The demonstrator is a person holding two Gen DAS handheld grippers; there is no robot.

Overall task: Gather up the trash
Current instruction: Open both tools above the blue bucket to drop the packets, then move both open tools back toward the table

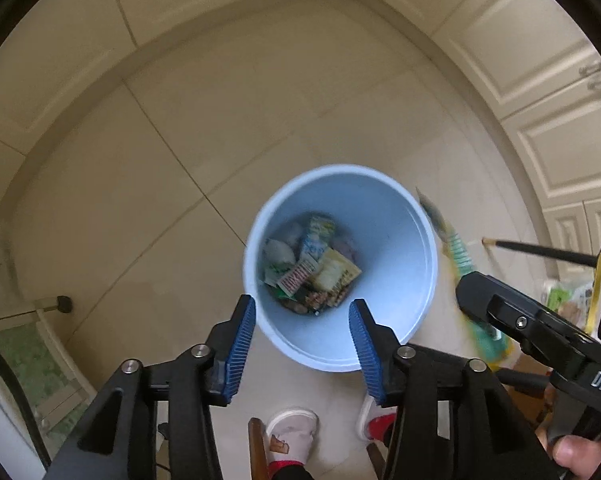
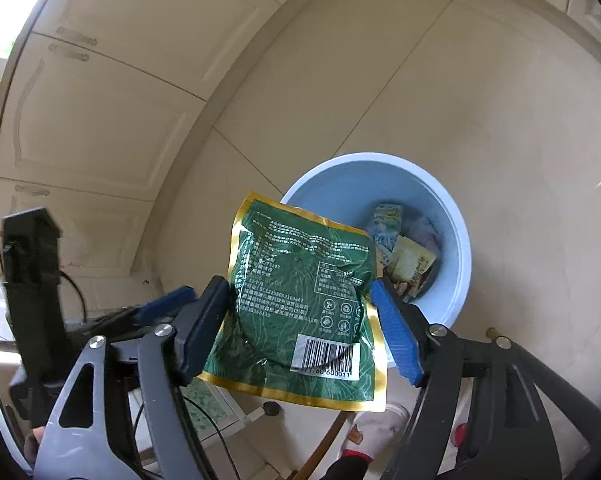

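The left gripper (image 1: 302, 340) hung over the near rim of the blue bin (image 1: 400, 216) with its jaws apart and nothing between them. The right gripper (image 2: 300, 320) had its jaws spread wide around a green packet (image 2: 300, 292); the left pad seemed to touch the packet's edge, but whether it was pinched I could not tell. The packet hung just beside the bin's rim. Wrappers (image 1: 312, 268) lay at the bottom of the bin, which stood on the tiled floor (image 1: 180, 140) near cream cabinets (image 2: 100, 120).
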